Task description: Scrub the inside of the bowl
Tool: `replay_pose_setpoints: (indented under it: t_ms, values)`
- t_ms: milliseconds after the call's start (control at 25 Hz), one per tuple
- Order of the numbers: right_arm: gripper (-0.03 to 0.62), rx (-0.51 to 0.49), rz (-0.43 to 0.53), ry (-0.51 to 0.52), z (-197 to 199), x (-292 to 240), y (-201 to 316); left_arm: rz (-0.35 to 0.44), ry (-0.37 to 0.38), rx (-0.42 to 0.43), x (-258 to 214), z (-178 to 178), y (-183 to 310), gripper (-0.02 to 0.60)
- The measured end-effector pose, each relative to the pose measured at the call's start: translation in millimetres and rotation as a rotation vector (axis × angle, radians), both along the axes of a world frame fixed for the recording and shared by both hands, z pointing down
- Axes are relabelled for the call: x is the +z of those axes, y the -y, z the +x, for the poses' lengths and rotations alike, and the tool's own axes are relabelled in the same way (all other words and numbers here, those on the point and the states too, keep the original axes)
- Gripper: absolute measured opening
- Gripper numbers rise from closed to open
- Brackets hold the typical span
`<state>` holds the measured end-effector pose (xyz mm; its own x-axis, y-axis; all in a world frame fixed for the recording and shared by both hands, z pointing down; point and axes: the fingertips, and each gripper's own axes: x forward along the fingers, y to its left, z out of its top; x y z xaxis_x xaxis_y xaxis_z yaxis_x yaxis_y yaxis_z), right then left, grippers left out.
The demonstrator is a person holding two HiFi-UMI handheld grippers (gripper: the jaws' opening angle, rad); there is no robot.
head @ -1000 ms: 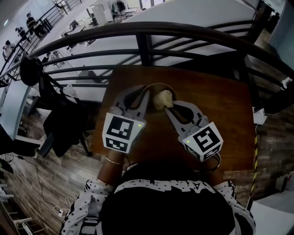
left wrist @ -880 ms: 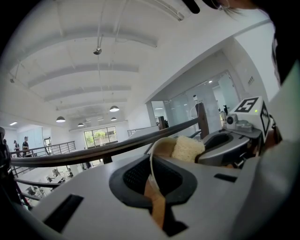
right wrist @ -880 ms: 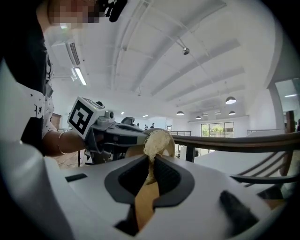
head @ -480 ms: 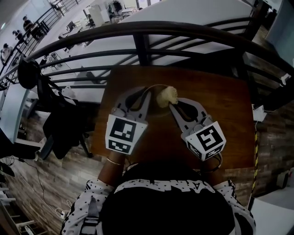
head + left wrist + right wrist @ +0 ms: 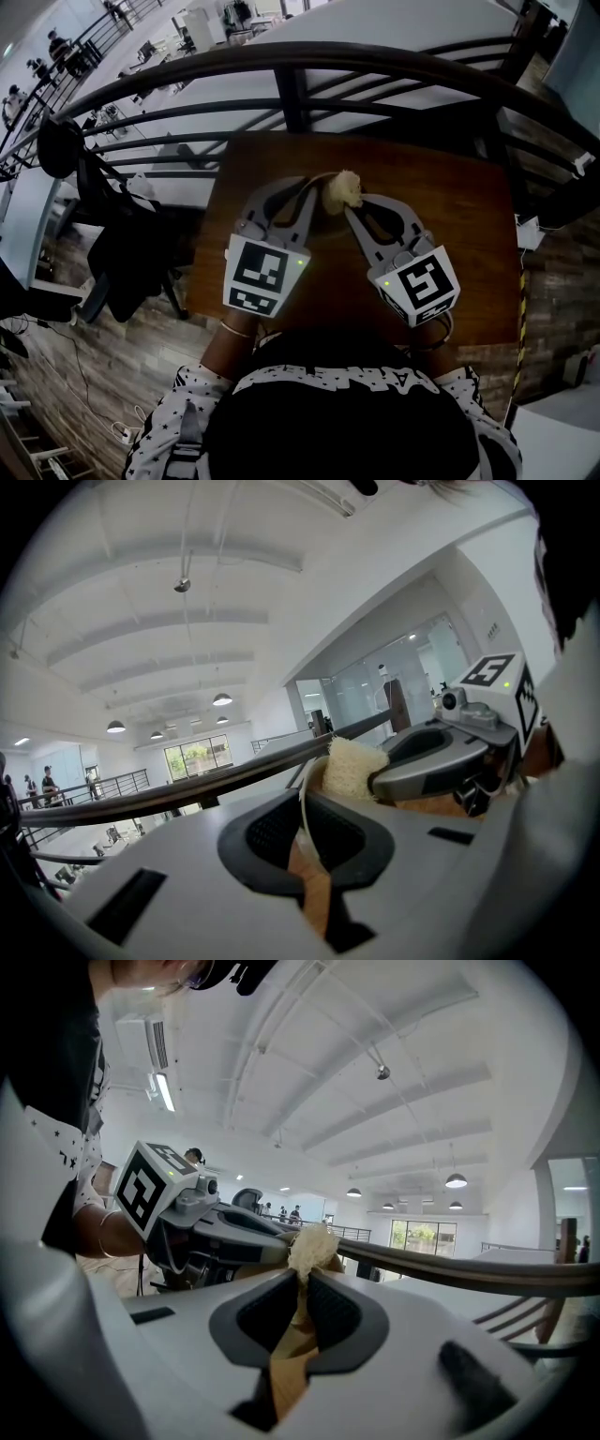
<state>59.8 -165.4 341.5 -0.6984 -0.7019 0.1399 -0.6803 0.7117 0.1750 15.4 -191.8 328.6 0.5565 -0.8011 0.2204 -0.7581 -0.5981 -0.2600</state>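
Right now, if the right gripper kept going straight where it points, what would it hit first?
Probably the bowl, just beyond the cream scrubber that the right gripper holds in its fingers; the left gripper grips that bowl's rim. Depth is unclear.

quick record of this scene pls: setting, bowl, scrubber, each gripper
setting: wooden table beside a dark railing
bowl: mostly hidden by the grippers; only its thin rim shows
scrubber: pale fibrous pad, close to the bowl's rim
left gripper: shut on the bowl's rim
right gripper: shut on the scrubber
bowl's inside: cannot be seen
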Motion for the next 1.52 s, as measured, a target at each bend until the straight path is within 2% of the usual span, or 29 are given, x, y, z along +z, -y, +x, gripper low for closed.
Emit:
replay_pose_setpoints:
  t_ms: [440, 720, 920, 1200, 1520]
  values:
    - [0.046, -0.063, 0.025, 0.014, -22, -6, -9, -0.009, 0.000, 0.024, 4, 10, -5, 0.023]
    - [0.049, -0.026, 0.056, 0.064, -25, -11, -10, -0.010, -0.012, 0.018, 3, 8, -4, 0.023]
    - [0.049, -0.001, 0.009, 0.108, -22, -5, -10, -0.002, 0.000, 0.011, 4, 11, -4, 0.023]
    - [0.049, 0.022, -0.005, 0.166, -19, -5, -9, 0.028, 0.035, 0.004, 4, 14, -5, 0.023]
    - [0.049, 0.084, -0.051, 0.342, -12, -8, -1, 0.088, 0.090, -0.011, 1, 19, -7, 0.023]
